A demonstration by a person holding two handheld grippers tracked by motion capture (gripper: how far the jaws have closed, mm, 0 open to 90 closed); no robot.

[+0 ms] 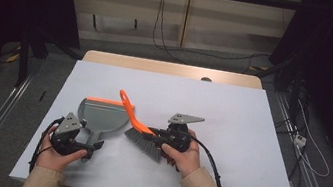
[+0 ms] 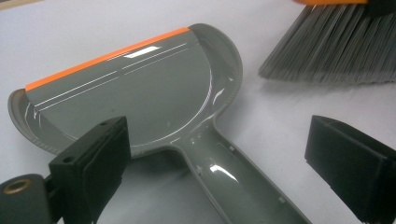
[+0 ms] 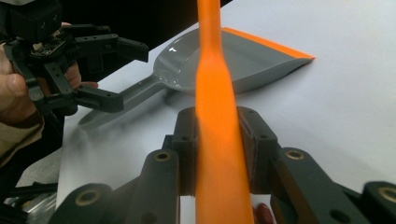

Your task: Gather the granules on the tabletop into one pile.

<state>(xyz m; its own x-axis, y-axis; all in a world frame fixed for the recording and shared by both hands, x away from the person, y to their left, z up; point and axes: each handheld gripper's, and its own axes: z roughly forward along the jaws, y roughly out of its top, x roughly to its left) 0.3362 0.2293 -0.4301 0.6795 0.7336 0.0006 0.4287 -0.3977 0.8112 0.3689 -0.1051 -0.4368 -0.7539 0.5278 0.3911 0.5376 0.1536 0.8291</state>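
A grey dustpan (image 1: 103,114) with an orange lip lies flat on the white table top, its handle pointing toward the person. My left gripper (image 1: 93,149) stands open, one jaw on each side of that handle (image 2: 233,182), pads apart from it. In the left gripper view the pan (image 2: 140,93) lies ahead and the brush's grey bristles (image 2: 336,46) hang at the upper right. My right gripper (image 1: 154,133) is shut on the orange brush handle (image 3: 215,93), which rises between its pads. The brush (image 1: 144,141) is held just right of the pan, bristles down by the table.
The white table top (image 1: 231,119) stretches wide to the right and beyond the pan. A wooden edge (image 1: 173,69) runs along its far side. In the right gripper view the left gripper (image 3: 116,74) and the hand holding it sit at the left, by the dustpan (image 3: 243,60).
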